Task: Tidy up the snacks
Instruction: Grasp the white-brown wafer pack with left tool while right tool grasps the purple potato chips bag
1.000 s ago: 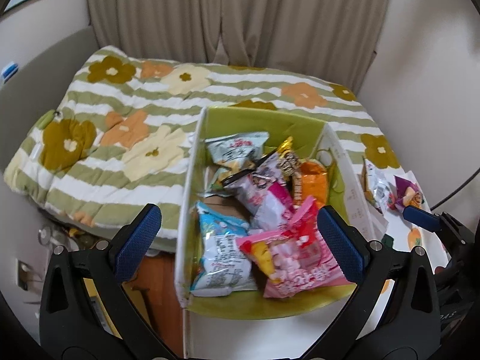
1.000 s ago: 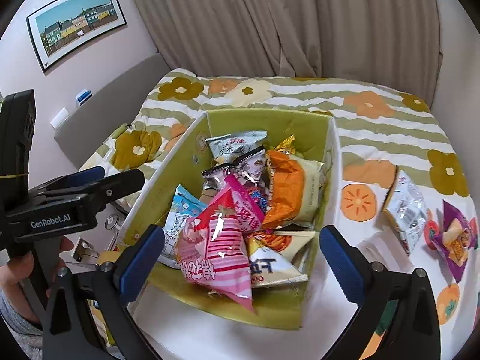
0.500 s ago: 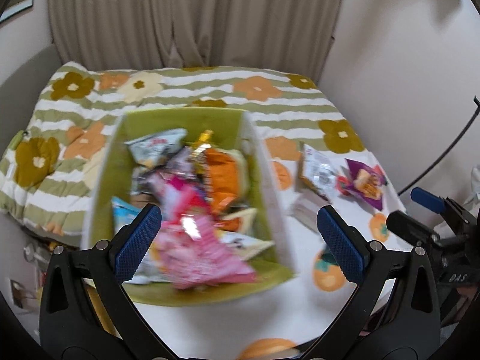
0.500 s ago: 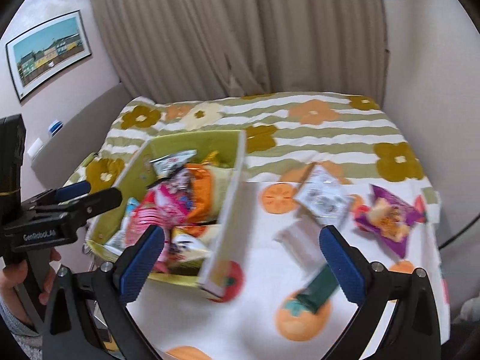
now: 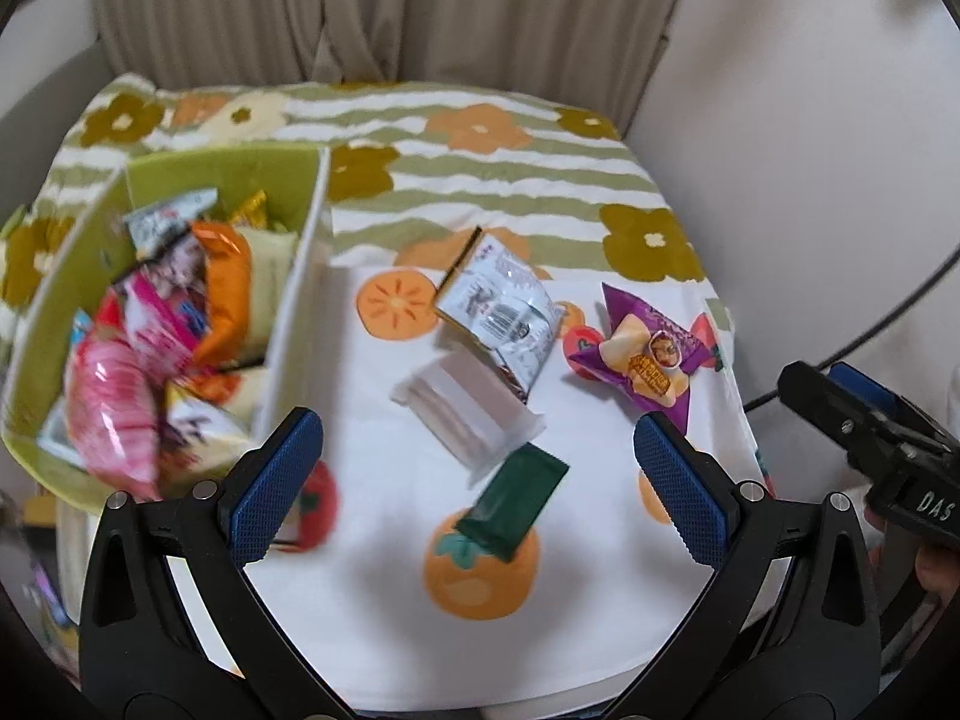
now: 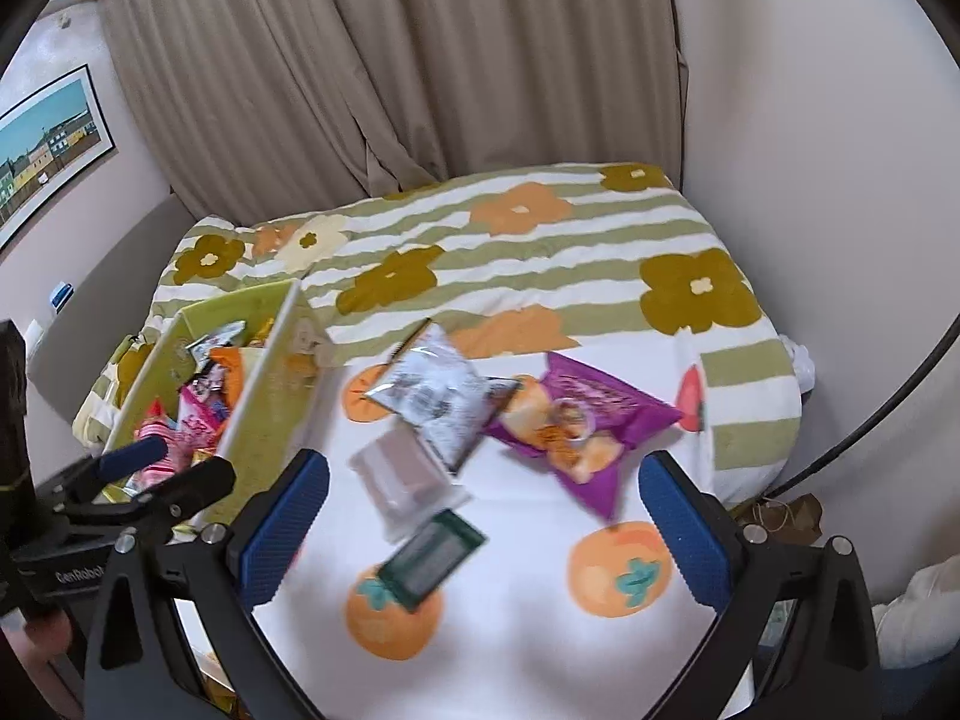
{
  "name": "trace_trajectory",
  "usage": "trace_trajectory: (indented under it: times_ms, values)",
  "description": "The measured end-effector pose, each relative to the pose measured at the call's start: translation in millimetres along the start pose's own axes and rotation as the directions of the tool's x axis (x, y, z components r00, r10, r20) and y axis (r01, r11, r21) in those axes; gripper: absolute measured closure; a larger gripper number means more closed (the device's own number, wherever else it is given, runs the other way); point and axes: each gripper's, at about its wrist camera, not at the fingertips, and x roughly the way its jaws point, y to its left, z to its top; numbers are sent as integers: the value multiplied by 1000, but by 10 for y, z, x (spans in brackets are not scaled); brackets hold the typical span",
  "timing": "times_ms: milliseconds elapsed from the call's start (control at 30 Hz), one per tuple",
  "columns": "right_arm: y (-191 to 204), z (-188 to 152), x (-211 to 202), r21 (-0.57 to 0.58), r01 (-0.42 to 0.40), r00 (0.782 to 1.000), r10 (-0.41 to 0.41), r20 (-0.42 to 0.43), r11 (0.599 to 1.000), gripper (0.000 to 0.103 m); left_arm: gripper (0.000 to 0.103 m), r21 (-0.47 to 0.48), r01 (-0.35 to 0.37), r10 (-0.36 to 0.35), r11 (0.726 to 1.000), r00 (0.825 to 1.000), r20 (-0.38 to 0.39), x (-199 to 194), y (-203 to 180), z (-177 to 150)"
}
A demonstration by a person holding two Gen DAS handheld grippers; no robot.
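Note:
A green box (image 5: 180, 171) at the left holds several snack bags; it also shows in the right wrist view (image 6: 264, 396). Loose on the white cloth lie a silver bag (image 5: 501, 306) (image 6: 438, 399), a purple bag (image 5: 651, 348) (image 6: 585, 414), a pale clear packet (image 5: 468, 414) (image 6: 405, 471) and a dark green bar (image 5: 516, 501) (image 6: 432, 558). My left gripper (image 5: 474, 486) is open and empty above the green bar. My right gripper (image 6: 486, 516) is open and empty above the loose snacks.
A bed with a green striped flower blanket (image 5: 480, 138) lies behind the cloth. Beige curtains (image 6: 420, 60) hang at the back. A wall (image 6: 810, 180) and a black cable (image 5: 888, 318) are at the right. A framed picture (image 6: 42, 144) hangs at the left.
Both grippers have swung right, from over the green box to over the loose snacks on the cloth. Both stay open and empty.

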Motion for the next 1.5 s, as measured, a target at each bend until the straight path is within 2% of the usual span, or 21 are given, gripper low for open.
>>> trace_trajectory:
  times_ms: [167,233,400,667,900,1067,1233,1500]
  values:
    - [-373,102,283,60,-35,998,38,-43,998,0,0,-56,-49,46,997,998,-52,390,-74,-34]
    - [-430,110,404,86,-49,997,55,-61,995,0,0,-76,-65,58,995,994,-96,601,-54,-44]
    - [-605,73,796,145,-64,986,84,-142,987,0,0,-124,-76,50,989,978,-203,1137,47,-90]
    - [-782,115,1241,254,-37,971,95,-218,967,0,0,-171,-129,71,977,949,-307,1738,216,22]
    - [-809,136,1502,322,1,961,88,-261,947,0,0,-157,-169,100,973,923,-372,2018,270,63]
    - [-893,159,1616,359,51,959,55,-279,932,0,0,-155,-179,103,972,910,-401,2200,293,103]
    - [-927,186,1720,371,73,952,46,-303,926,0,1,-109,-184,125,977,906,-403,2277,255,140]
    - [-893,244,1853,357,87,944,37,-328,930,0,18,-22,-134,114,991,908,-403,2231,190,144]
